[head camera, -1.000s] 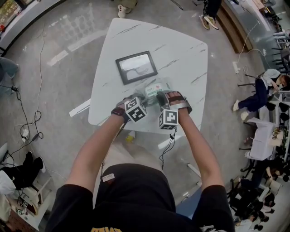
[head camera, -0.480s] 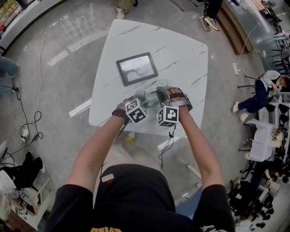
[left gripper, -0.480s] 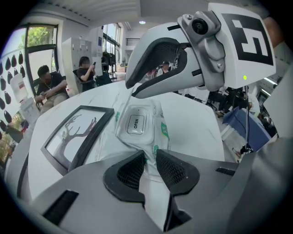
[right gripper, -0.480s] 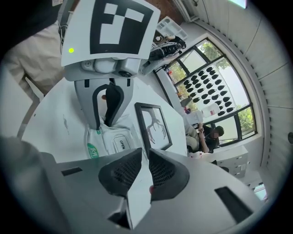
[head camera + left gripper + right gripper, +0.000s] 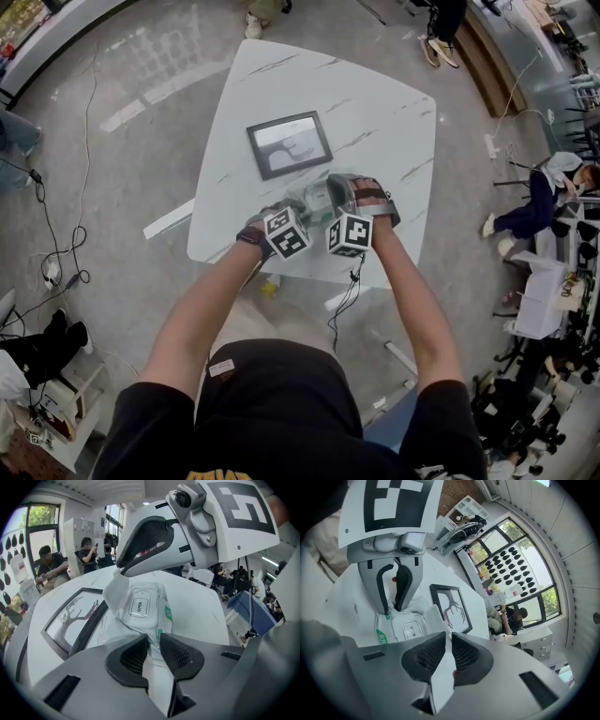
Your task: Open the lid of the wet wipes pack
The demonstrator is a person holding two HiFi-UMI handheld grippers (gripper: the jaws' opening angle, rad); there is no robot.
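Looking down from your head view, the wet wipes pack [image 5: 314,199] sits at the near edge of the counter [image 5: 375,112], between both tongs. Left gripper view: left tongs [image 5: 153,641] clamp its near end, lid [image 5: 139,607] flat beyond. Right gripper view: right tongs [image 5: 449,639], jaws just closed further, nip its white flap [image 5: 433,616] opposite.

This looks like a large open workroom or lab hall rather than a home. A white table [image 5: 375,112] stands alone on a bare polished grey floor [image 5: 141,216], with loose cables [image 5: 83,159] trailing across it. People [image 5: 51,566] sit along the edges near white lockers [image 5: 79,536], tall windows [image 5: 520,555] line one wall, and chairs and gear [image 5: 525,403] crowd one side.
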